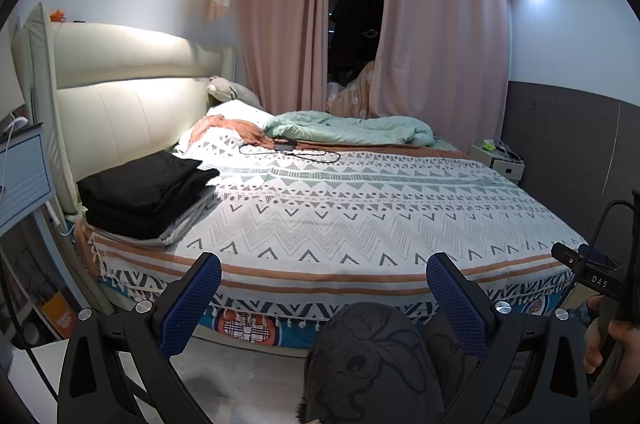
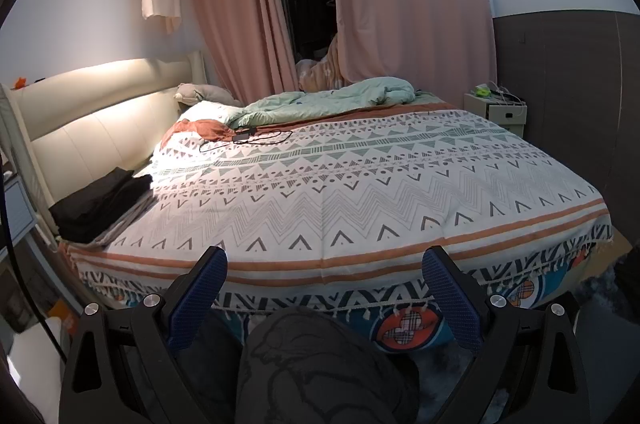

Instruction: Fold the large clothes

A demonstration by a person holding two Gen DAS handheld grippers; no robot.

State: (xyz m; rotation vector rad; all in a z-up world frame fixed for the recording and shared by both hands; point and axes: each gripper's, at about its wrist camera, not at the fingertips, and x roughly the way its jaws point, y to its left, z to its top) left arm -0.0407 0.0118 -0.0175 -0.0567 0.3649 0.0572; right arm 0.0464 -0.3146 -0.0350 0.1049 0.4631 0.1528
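Below, a dark printed garment [image 1: 372, 364] runs off frame, shape unclear.

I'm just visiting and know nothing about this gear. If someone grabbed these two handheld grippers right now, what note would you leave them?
Left gripper: open, empty. Right gripper: open, empty. Both hover off the bed's near edge, above a dark printed garment bunched low in front, not yet gripped.
Done, apparently: folded black clothes stacked at the bed's left corner by the headboard.
Left: lift the garment onto the patterned bedspread, spread it, fold, add to the stack.
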